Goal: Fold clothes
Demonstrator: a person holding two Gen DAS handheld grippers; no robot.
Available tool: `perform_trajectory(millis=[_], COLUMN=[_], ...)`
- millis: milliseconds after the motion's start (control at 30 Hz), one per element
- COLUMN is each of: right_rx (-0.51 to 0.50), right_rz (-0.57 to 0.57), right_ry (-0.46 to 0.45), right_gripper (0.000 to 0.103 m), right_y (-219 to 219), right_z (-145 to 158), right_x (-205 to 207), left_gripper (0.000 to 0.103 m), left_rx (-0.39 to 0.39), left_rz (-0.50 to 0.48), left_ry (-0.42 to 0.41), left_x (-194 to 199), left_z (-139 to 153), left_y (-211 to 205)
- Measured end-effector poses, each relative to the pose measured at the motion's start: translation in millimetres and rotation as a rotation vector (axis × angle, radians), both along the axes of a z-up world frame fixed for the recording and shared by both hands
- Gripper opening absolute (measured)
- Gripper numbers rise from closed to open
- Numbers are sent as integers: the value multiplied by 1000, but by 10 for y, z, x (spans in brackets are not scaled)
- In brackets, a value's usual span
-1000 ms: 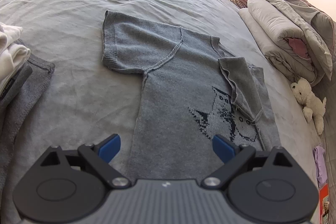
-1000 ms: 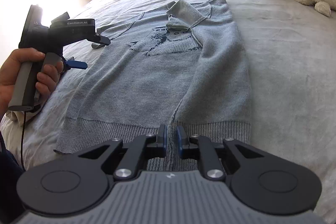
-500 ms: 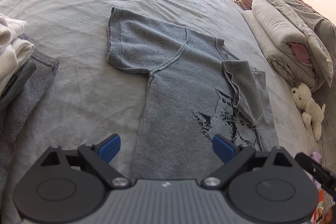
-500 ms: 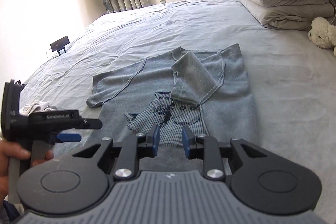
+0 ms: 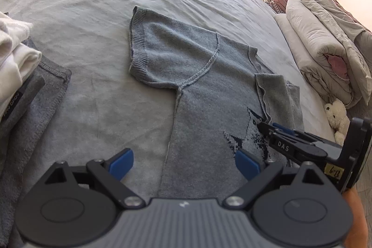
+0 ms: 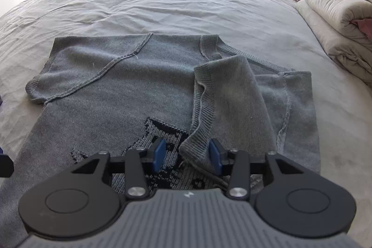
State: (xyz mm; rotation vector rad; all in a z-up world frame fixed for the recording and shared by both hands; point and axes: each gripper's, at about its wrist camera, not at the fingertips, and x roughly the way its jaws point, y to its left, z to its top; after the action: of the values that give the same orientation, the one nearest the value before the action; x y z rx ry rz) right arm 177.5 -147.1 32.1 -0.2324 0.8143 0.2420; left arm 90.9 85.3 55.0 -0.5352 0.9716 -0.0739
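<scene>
Right tongs, blue pads apart, hover low over the grey knitted short-sleeved sweater spread on the grey bed, straddling its folded-in sleeve's cuff, perhaps touching. Left tongs hang spread wide above the sweater's side seam.

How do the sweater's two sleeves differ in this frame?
The left sleeve lies spread flat on the bed, away from the body; the right sleeve is folded inward over the sweater, covering part of its dark knitted figure. The right tongs stand open around the right sleeve's cuff; nothing is near the left sleeve. Both are short, grey, with ribbed cuffs.
</scene>
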Motion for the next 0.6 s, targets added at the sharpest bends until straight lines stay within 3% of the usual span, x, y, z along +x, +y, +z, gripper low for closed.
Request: perform_trajectory(millis=[33,133,267,333,367,433,533,600], right_rx=[3,226,438,417,367,259,271,209], right_rz=[-23,-72,-98,-87,-54,20,54,55], right_ry=[-21,-123,-189,-132,-82,21,-74,-142], right_gripper=[8,8,8,10,15,15,22,49], right_y=[-50,-272,-316,-222,-149,2,-170,-269], right_z=[21,303,468,375,325,229,467,594], right_x=[-13,-125,-246,-190,-142,-42,-16,83], left_gripper=[95,95,95,95,95,95,95,95], left_rx=[0,-2,6,14,13,6,-7,-1], left_rz=[-1,-3,-15,-19,-16,-6,0,-9], left_ry=[-3,-1,-9,-7,-3,6,7,1], left_x=[2,-9,-27,-32,-32,-25,-10,-7], left_z=[8,11,19,5,-5,-18,-14,-6], left_y=[0,-25,-81,-88,-77,-46,-18,-35])
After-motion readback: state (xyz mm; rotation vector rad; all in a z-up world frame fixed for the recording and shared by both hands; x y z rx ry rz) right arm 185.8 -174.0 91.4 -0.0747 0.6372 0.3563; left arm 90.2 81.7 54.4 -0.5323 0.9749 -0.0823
